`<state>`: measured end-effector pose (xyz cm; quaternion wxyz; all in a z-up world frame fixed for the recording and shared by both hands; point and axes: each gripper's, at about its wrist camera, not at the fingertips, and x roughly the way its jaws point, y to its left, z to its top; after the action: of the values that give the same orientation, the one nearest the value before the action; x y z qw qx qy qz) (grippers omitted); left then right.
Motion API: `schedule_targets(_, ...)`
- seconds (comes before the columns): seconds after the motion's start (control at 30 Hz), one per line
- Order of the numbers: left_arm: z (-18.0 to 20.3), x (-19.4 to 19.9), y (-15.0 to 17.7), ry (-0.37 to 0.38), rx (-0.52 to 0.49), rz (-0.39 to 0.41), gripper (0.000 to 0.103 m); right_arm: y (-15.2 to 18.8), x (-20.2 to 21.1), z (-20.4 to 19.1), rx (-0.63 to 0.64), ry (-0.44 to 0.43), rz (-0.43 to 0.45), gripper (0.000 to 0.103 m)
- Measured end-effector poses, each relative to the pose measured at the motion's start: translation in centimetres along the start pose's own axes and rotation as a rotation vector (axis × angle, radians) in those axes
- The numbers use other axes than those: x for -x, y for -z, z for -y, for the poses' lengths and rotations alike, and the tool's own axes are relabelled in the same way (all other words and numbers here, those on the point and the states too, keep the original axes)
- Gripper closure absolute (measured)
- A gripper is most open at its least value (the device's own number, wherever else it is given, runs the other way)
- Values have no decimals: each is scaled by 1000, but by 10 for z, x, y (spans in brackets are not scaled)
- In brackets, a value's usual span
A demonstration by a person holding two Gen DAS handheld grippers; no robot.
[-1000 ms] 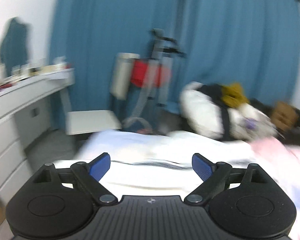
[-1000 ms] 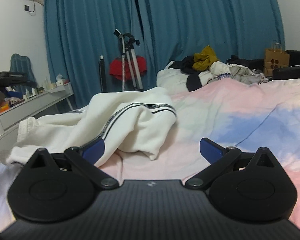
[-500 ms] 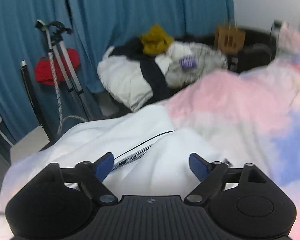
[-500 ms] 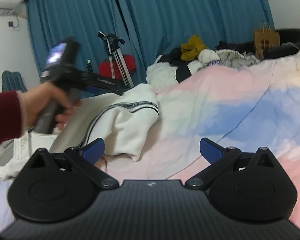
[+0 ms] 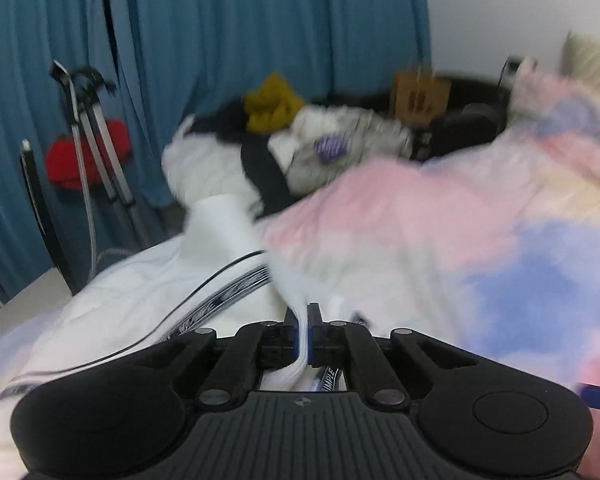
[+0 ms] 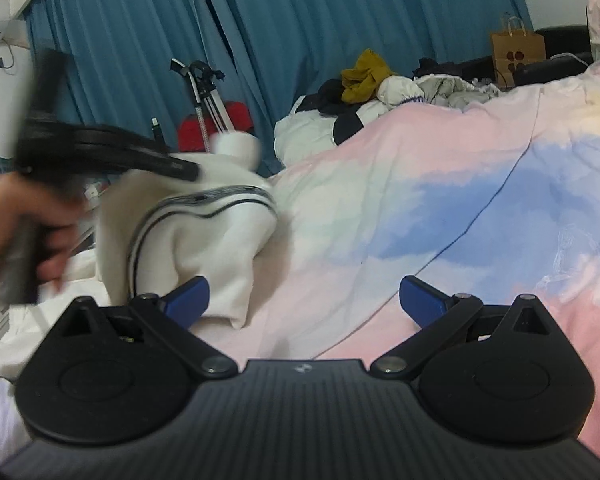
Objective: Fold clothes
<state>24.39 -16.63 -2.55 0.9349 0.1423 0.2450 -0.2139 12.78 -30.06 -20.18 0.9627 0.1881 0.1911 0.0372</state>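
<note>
Fabric of the white striped garment [image 6: 204,232] is pinched in the left gripper [image 5: 302,330], lifted off the pastel duvet [image 6: 440,200]. Right gripper [image 6: 304,300] hovers wide and empty just beside the hanging hem. Judged a lift-and-spread stage; next calls for a second hold on the cloth.

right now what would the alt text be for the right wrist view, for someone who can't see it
The open right gripper hovers low over a pink and blue duvet, beside a white garment with striped trim. At left, a blurred hand holds the left gripper at the garment's raised top. Blue curtains hang behind.
</note>
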Motion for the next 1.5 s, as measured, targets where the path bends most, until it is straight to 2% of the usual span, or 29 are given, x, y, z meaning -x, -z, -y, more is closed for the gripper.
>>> schedule_targets(0.07,7,44,11,15,46,55,100,-1,4,-3,11,-3,16,0)
schedule_targets(0.13,9,83,28,7,112,65,100,-2,11,-6,17,-13,32,0)
schedule_targets(0.23,3,138,66,-9,256,62,100,-5,25,-13,29,-26,50,0)
schedule_targets(0.33,-6,173,106,-41,409,31,100,-8,40,-23,43,-35,63,0)
schedule_targets(0.4,-24,186,126,-34,570,7,100,-8,48,-32,39,-71,48,0)
schedule_targets(0.57,-51,192,136,-66,629,-5,99,-14,45,-65,54,-168,-44,0)
schedule_targets(0.7,-63,193,151,-41,732,10,99,-45,7,-104,132,-205,-111,2)
schedule_targets(0.8,-72,186,162,-12,773,12,99,-64,-41,-131,153,-195,-158,9)
schedule_targets(0.83,-75,184,165,-2,787,13,99,-68,-59,-139,152,-183,-178,15)
schedule_targets(0.87,-80,180,170,1,801,15,99,-71,-77,-146,152,-171,-199,29)
schedule_targets(0.9,-85,176,174,3,816,17,99,-75,-95,-153,151,-159,-219,35)
schedule_targets(0.93,-89,172,178,5,831,19,99,-78,-113,-160,151,-148,-240,36)
schedule_targets(1.13,-120,141,209,63,956,-8,99,-100,-222,-203,148,-76,-363,36)
schedule_targets(1.23,-128,134,216,79,955,1,99,-109,-273,-221,141,-42,-418,36)
schedule_targets(1.4,-126,127,224,106,967,9,99,-121,-290,-204,-36,-102,-411,35)
schedule_targets(1.5,-126,116,219,117,984,6,99,-132,-281,-205,-60,-158,-364,34)
